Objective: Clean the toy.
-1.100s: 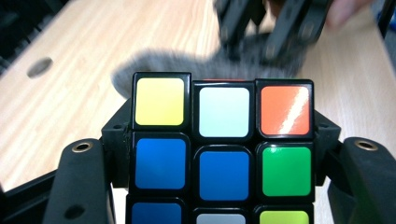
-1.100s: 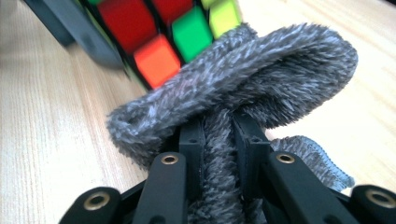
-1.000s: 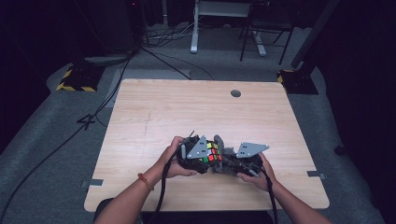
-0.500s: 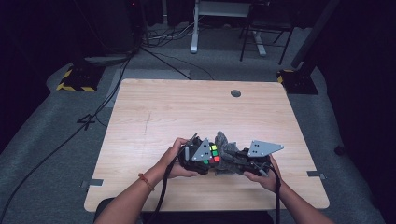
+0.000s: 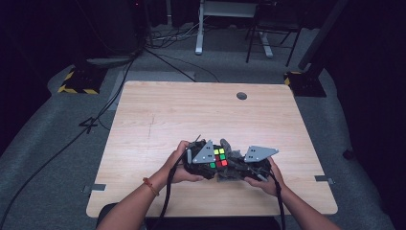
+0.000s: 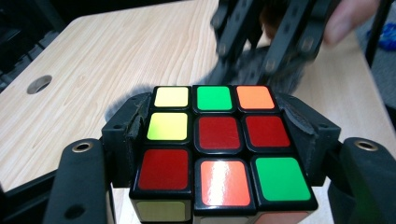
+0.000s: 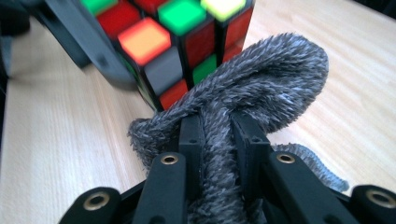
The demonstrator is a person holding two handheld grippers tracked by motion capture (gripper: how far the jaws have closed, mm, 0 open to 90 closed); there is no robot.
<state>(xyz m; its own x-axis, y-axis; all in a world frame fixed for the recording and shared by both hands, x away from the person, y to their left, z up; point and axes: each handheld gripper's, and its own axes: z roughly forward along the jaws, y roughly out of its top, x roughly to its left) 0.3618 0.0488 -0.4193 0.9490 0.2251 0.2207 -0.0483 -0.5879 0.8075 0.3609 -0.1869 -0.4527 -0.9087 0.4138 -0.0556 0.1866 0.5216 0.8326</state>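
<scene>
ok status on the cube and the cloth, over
Left gripper shut on puzzle cube, held above table. Right gripper shut on grey fuzzy cloth, cloth against cube's side. Nothing in the way.

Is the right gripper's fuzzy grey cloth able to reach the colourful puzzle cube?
Probably yes. The right gripper pinches the fuzzy grey cloth right beside the colourful puzzle cube, which the left gripper clamps; nothing sits between them.

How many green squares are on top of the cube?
2 on the cube's top face, seen in the left gripper view: one in the far row's middle, one at the near right corner. Other faces are mostly hidden.
</scene>
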